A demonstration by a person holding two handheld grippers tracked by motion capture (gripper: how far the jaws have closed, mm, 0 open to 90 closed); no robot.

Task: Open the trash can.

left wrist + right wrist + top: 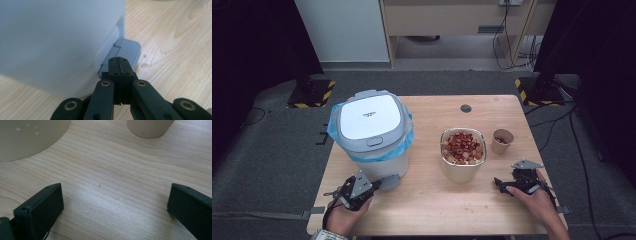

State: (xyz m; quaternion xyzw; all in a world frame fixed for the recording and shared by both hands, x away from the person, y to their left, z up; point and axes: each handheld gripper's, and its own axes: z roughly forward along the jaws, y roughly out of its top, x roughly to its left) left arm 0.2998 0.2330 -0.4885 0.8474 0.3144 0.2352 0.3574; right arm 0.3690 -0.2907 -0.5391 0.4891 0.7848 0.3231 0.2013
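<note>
A light wooden tabletop (432, 200) with a round dark cable port (466, 108) near its far edge stands on dark grey carpet (267, 150). Beyond it, a pale wooden cabinet (452, 20) sits against the back of the room beside a white panel (342, 30). Black cables (512, 45) trail on the floor under the cabinet. Two dark stands rest on bases edged with yellow-and-black hazard tape (324, 95), one at each far corner. The light is even and soft.
</note>
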